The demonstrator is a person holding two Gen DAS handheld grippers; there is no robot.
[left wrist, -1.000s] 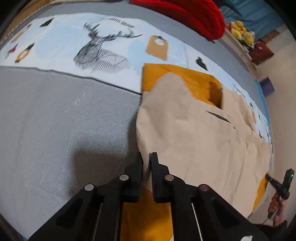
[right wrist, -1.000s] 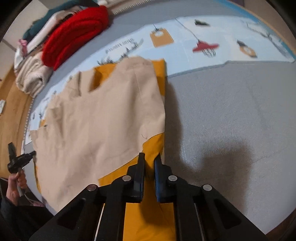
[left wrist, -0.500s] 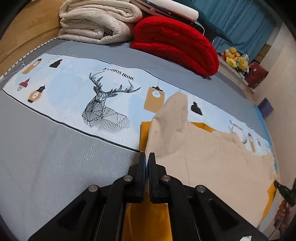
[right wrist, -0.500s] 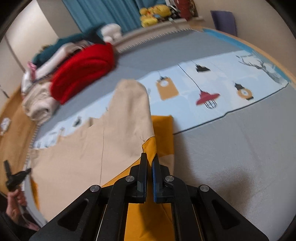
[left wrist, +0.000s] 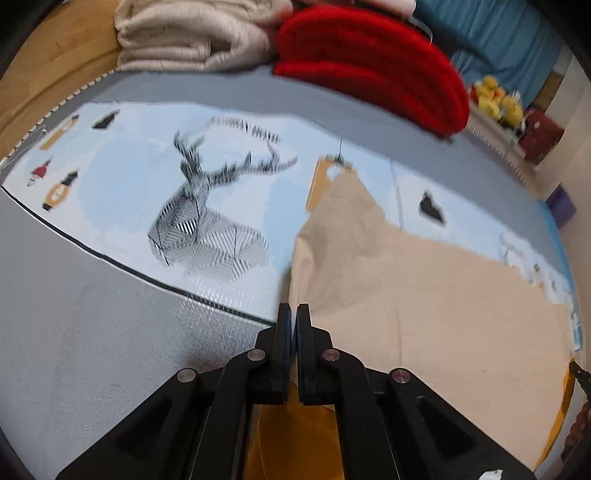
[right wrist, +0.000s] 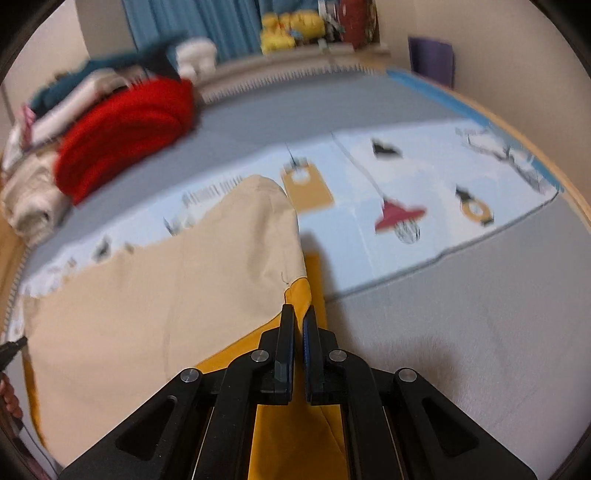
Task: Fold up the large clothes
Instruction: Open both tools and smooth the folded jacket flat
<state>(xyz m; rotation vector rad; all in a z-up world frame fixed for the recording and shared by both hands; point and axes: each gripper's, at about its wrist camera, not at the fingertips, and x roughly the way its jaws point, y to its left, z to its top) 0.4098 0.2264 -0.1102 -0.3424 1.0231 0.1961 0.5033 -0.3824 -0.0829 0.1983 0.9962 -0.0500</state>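
Observation:
A large beige and mustard-yellow garment (left wrist: pixel 424 295) lies across the bed, lifted at its near edge. My left gripper (left wrist: pixel 293 314) is shut on the garment's left corner, with yellow cloth hanging under the fingers. My right gripper (right wrist: pixel 299 315) is shut on the garment's right corner (right wrist: pixel 295 295), where the beige panel (right wrist: pixel 166 295) meets the yellow one. The cloth bulges up between the two grips toward the far side. Both views are motion-blurred.
The bed has a grey cover (left wrist: pixel 92 332) with a pale blue printed band showing a deer (left wrist: pixel 207 221). A red folded blanket (left wrist: pixel 369 74) and cream blankets (left wrist: pixel 184 33) are stacked at the far edge. Yellow plush toys (right wrist: pixel 288 29) sit beyond.
Both grippers have lifted the garment's near edge and carried it toward the far side. The cloth now covers the yellow layer that showed beneath it. The views tilted up toward the room.

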